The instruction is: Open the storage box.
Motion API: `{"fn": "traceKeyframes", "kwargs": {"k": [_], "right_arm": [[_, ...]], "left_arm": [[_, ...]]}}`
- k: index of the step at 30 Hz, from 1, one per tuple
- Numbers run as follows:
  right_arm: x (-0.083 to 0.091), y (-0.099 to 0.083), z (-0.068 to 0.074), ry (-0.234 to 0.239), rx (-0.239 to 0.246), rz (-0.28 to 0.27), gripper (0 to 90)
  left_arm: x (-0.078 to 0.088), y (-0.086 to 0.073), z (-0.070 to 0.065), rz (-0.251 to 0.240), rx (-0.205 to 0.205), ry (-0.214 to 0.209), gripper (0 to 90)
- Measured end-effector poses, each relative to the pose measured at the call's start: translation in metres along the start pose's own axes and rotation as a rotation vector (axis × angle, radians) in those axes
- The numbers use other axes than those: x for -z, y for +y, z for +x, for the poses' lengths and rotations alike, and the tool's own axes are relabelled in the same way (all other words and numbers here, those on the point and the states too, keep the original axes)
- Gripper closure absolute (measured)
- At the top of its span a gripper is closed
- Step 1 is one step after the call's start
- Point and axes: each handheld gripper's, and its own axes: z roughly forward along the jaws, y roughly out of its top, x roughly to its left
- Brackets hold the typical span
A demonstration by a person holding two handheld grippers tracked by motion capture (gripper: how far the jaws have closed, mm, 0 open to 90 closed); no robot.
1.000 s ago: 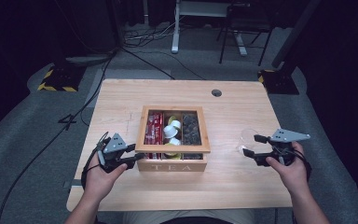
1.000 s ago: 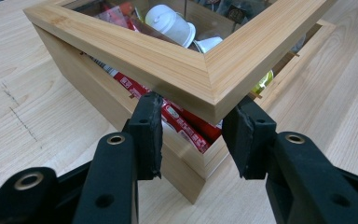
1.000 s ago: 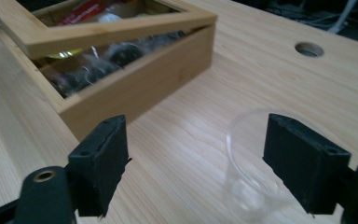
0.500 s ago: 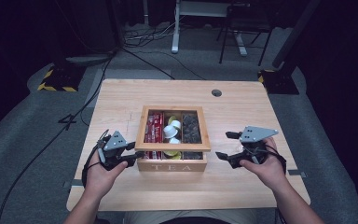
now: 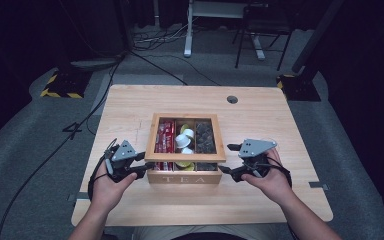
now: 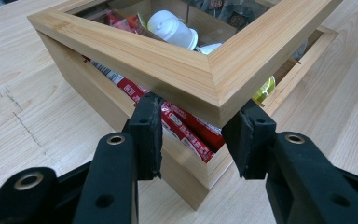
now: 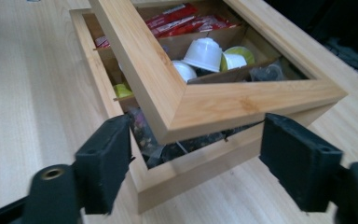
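Pale wooden tabletop (image 5: 130, 107) carries a tea box (image 5: 185, 176) near its front edge, the glazed lid (image 6: 177, 60) lifted slightly off the base. Since a second ago the right tongs (image 5: 228, 160) have swung in from the right side to the box's front right corner; their jaws have just been closing, straddling the lid corner without pressing it. Left tongs (image 5: 142, 164) stay clamped on the lid's front left corner. Both hands lie level, palms inward. Inside are red sachets (image 5: 165, 137) and white capsules (image 5: 185, 137).
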Motion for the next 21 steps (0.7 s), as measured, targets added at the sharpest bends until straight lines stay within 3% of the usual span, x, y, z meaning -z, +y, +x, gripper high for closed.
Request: {"fn": "traceKeyframes", "kwargs": {"k": [6, 11, 15, 21], "right_arm": [[-0.005, 0.007, 0.005, -0.058, 0.094, 0.006, 40.0], [-0.002, 0.013, 0.007, -0.083, 0.150, 0.003, 44.3], [0.001, 0.017, 0.005, -0.083, 0.156, -0.008, 45.7], [0.008, 0.026, -0.002, -0.089, 0.150, -0.041, 49.6]], "left_arm": [[0.000, 0.001, 0.000, -0.008, 0.016, -0.006, 58.5], [0.001, 0.002, 0.002, -0.039, 0.039, -0.009, 58.9], [0.002, 0.009, 0.001, -0.033, 0.027, 0.017, 56.2], [0.006, 0.018, 0.002, -0.068, 0.019, 0.032, 51.4]]}}
